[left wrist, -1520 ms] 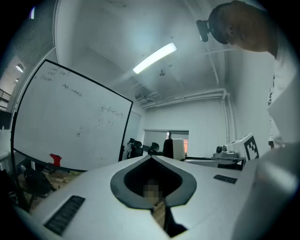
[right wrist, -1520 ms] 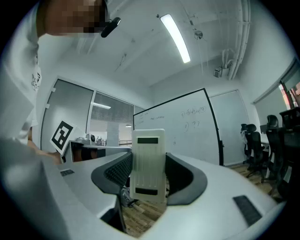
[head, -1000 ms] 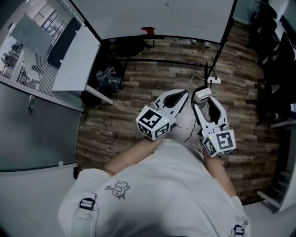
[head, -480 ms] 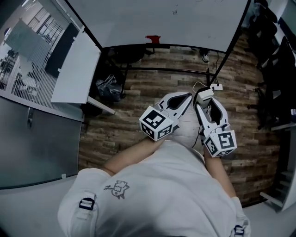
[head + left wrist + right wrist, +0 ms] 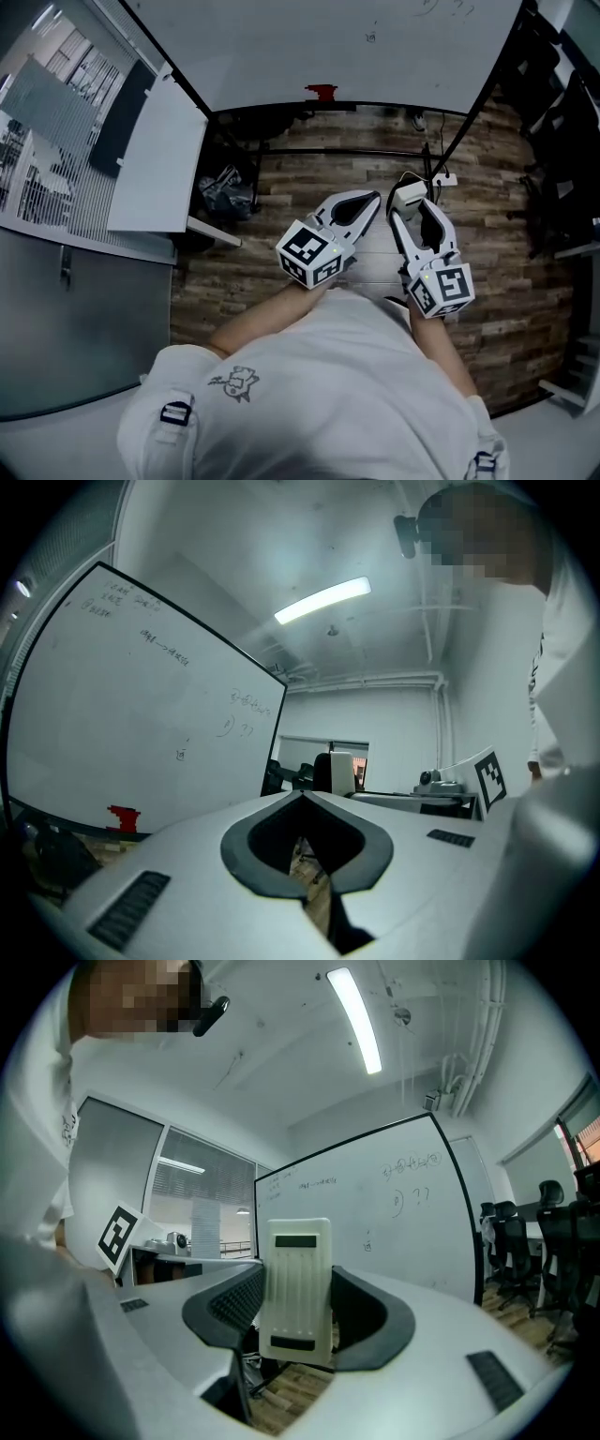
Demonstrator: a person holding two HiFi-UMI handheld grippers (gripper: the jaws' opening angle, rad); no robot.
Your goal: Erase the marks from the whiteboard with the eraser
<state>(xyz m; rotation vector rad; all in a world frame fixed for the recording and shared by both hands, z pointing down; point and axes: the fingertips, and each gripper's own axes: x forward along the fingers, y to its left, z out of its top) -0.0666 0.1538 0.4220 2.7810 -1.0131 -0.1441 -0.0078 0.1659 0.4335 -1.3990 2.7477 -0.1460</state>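
The whiteboard (image 5: pixel 309 47) stands ahead of me on a black frame, with faint handwritten marks (image 5: pixel 370 37) on it. In the right gripper view the whiteboard (image 5: pixel 366 1232) shows lines of writing and question marks (image 5: pixel 413 1193). My right gripper (image 5: pixel 410 193) is shut on a white eraser (image 5: pixel 296 1288), held upright over the wooden floor. My left gripper (image 5: pixel 372 198) is beside it, jaws shut with nothing in them (image 5: pixel 302 797). A small red object (image 5: pixel 322 92) sits on the board's bottom ledge, and the red object (image 5: pixel 122 816) also shows in the left gripper view.
A white desk (image 5: pixel 155 159) stands at the left with a dark bag (image 5: pixel 225 183) beneath it. The board's black base bars (image 5: pixel 347 150) cross the floor ahead. A cable and power strip (image 5: pixel 437 178) lie by the right leg. Black chairs (image 5: pixel 562 141) line the right.
The whiteboard fills more of the top of the head view and its marks have come into sight. Both grippers keep their pose, the eraser still held.
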